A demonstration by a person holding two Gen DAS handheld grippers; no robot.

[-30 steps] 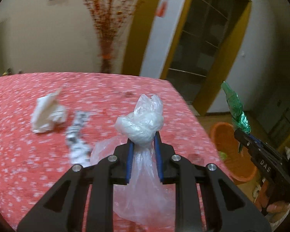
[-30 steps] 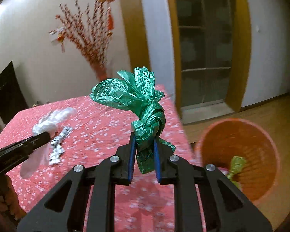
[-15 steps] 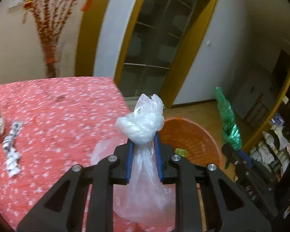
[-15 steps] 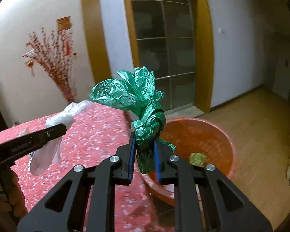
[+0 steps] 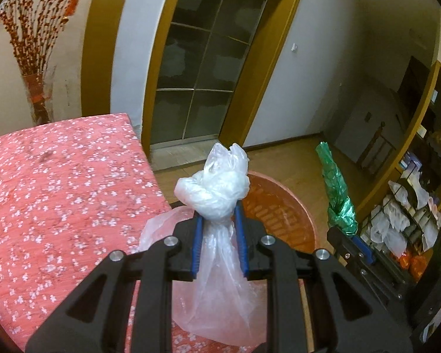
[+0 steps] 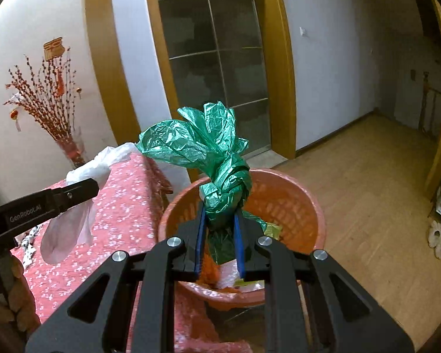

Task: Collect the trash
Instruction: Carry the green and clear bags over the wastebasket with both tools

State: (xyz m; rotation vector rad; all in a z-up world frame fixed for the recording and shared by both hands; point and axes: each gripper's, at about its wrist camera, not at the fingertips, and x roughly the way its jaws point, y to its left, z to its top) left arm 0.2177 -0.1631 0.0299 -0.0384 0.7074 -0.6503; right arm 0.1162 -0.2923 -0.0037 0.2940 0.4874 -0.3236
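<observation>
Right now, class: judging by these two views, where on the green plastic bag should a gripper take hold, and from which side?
Grip the green plastic bag at the twisted neck just under its knot, coming from below along its length. The knot bulges wider than the neck, so it likely cannot slip through. The right gripper is shut there, above the orange basket.

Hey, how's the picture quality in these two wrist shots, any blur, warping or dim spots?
Left wrist: sharp clear plastic bag, door frame bowed by fisheye, shelf corner dim, black vignette at edges. Right wrist: crisp green plastic bag, brighter floor, same curved distortion; orange basket in focus.
</observation>
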